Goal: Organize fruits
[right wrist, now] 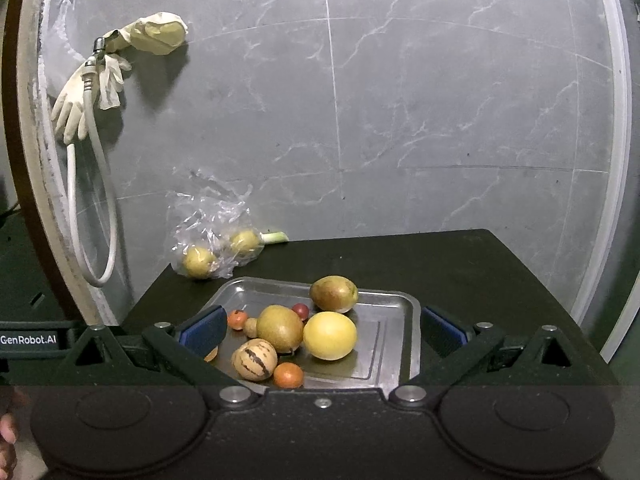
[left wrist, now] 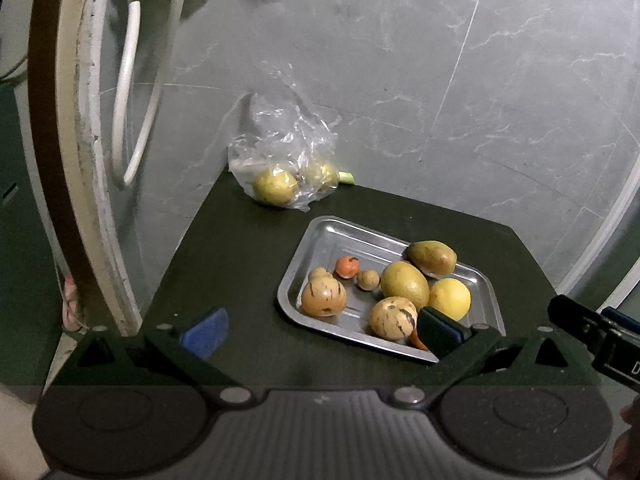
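Steel tray (right wrist: 404, 320) of fruits (right wrist: 329, 335) sits lower centre on my dark tabletop (right wrist: 460, 264). Both tools, left (left wrist: 320, 330) and right (right wrist: 320, 332), gape, empty. Bagged fruit (right wrist: 198, 261) blurred; my right tool's left pad (right wrist: 204, 330) hides one fruit.

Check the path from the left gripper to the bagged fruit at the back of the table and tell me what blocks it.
Nothing visible blocks it. The left gripper is open, and bare tabletop runs ahead to the plastic bag. The metal tray of fruit sits right of that line. The fruit is wrapped in the bag's film, though.
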`<action>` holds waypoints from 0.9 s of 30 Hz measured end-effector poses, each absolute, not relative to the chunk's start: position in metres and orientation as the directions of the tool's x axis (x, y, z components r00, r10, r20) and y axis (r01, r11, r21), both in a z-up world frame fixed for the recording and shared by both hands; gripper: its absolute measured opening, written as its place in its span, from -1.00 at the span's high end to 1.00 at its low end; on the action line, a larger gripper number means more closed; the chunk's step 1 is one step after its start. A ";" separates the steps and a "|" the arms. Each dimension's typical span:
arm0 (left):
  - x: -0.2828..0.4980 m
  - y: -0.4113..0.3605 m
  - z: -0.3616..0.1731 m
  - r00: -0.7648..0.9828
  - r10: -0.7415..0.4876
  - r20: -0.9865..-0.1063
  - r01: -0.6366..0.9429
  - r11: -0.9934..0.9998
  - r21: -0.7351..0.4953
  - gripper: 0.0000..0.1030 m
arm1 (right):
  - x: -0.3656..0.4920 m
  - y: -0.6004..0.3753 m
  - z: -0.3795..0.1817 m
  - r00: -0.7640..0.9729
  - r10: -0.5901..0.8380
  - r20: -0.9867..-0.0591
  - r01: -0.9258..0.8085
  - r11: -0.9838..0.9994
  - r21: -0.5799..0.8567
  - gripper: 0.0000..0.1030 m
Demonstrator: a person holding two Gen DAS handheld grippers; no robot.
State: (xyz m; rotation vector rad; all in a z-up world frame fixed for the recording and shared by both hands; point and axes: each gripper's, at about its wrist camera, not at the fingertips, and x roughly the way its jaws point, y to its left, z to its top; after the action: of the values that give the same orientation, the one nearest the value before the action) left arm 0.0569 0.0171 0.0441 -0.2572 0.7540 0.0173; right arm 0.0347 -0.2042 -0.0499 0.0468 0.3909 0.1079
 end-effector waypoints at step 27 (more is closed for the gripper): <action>0.024 0.013 0.046 0.770 0.022 -0.637 -0.167 0.972 -0.168 -0.99 | 0.009 -0.222 -0.064 0.928 0.103 -0.358 -0.100 0.995 0.028 -0.99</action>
State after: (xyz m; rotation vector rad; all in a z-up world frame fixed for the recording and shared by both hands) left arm 0.0237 0.0129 0.0461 -0.2210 0.6851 0.1031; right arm 0.0090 -0.2217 -0.0644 0.0092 0.3668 0.1043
